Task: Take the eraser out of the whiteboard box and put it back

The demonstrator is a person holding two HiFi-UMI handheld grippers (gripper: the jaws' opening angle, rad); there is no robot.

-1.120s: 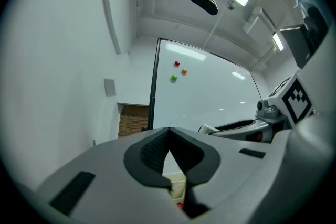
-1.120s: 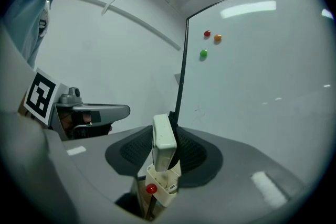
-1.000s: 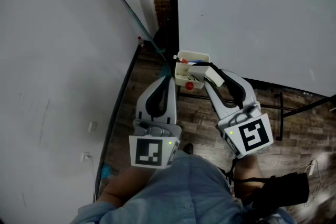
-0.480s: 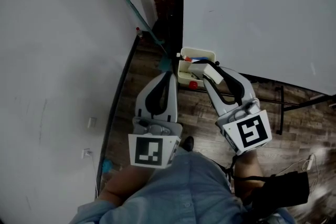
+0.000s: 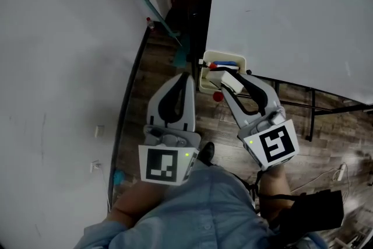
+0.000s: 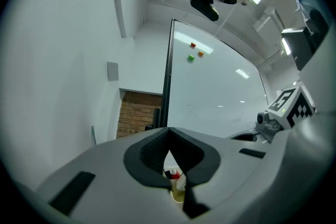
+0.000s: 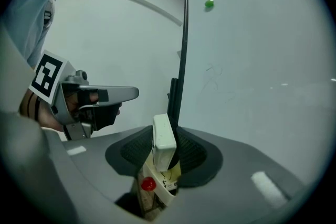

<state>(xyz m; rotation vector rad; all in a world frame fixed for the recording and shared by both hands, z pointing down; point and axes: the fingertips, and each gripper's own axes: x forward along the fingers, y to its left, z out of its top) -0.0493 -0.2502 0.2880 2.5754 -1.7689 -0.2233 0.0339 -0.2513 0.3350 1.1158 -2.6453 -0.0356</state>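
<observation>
Brought the eraser point(image 7: 164, 136), clamped in the right gripper point(image 5: 226, 80), down toward the whiteboard box point(image 5: 232, 57) rim at 6 o'clock, with the left gripper point(image 5: 187, 75) closed and empty at 9 o'clock, so likely near reinsertion.

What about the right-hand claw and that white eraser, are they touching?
Touching: the right gripper view shows the right gripper clamping the eraser between both pads.

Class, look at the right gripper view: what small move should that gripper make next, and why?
Probably lower the right gripper slightly. Its jaws clamp the eraser, which seems to sit just above the open whiteboard box, not yet inside it.
</observation>
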